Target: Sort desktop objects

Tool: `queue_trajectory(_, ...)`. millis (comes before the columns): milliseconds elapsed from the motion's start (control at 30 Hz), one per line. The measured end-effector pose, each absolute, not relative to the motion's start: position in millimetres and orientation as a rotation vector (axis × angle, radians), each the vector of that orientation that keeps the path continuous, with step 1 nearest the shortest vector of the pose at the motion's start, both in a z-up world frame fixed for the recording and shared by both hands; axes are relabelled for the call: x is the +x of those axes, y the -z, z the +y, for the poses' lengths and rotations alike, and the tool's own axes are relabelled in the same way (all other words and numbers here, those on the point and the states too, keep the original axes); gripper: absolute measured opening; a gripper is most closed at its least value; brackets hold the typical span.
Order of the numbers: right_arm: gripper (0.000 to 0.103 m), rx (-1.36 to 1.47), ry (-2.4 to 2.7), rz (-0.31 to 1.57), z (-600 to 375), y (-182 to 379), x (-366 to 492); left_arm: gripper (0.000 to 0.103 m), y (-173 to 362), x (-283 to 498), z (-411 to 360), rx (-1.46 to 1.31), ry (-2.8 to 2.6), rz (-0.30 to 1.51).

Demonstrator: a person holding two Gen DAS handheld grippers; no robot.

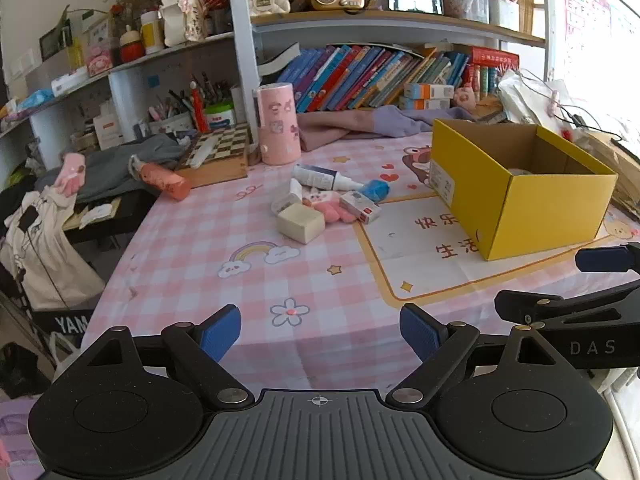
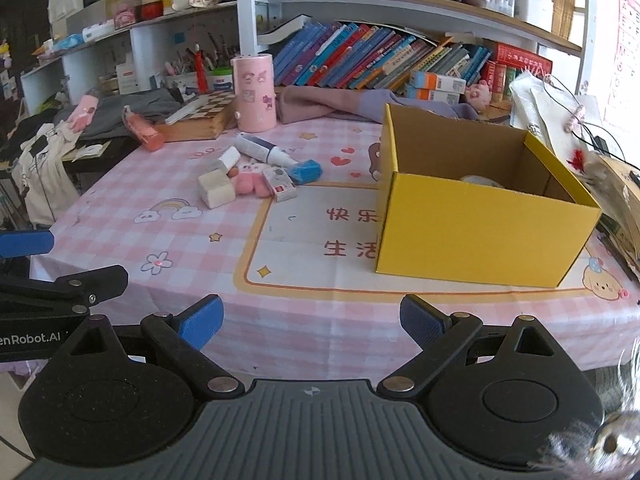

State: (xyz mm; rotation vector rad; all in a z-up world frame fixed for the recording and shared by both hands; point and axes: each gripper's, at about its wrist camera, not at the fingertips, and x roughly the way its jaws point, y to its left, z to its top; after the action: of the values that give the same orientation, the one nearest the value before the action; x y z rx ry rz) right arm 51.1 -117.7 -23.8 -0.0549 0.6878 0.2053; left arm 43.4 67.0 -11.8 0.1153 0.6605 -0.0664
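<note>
Two grippers, both low in frame at the near table edge: left gripper (image 1: 320, 336) with blue pads spread wide and nothing between them, right gripper (image 2: 311, 322) likewise apart and empty. Judged as a ready stance, jaws pre-opened for a first pick. Loose items bunched in one cluster (image 1: 330, 202) at frame centre on the pink checked tablecloth (image 1: 192, 264): cream block (image 1: 301, 222), pink plush (image 1: 332, 206), small white-and-red box (image 1: 360, 206), blue lump (image 1: 377, 190), white-and-navy bottle (image 1: 326, 176). Yellow box (image 1: 520, 196) at right of frame, open top up, apparently the sorting bin, well apart from the cluster. Left view: only the box's far inner wall and a pale hint at the bottom. Right view: deeper inside the yellow box, a pale roundish thing (image 2: 480, 181) on its floor, identity unclear. Each view also catching the other gripper at its side edge.
</note>
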Motion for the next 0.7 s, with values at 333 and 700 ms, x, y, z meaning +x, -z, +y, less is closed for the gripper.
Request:
queue_trajectory(333,0.095,-0.096,-0.224,0.676,-108,22,51,0.089,12,43,74,0.099,0.051,0.659)
queue_trajectory(700,0.095,-0.112,-0.256,0.693,-98,22,64,0.089,14,55,84,0.069,0.036,0.675)
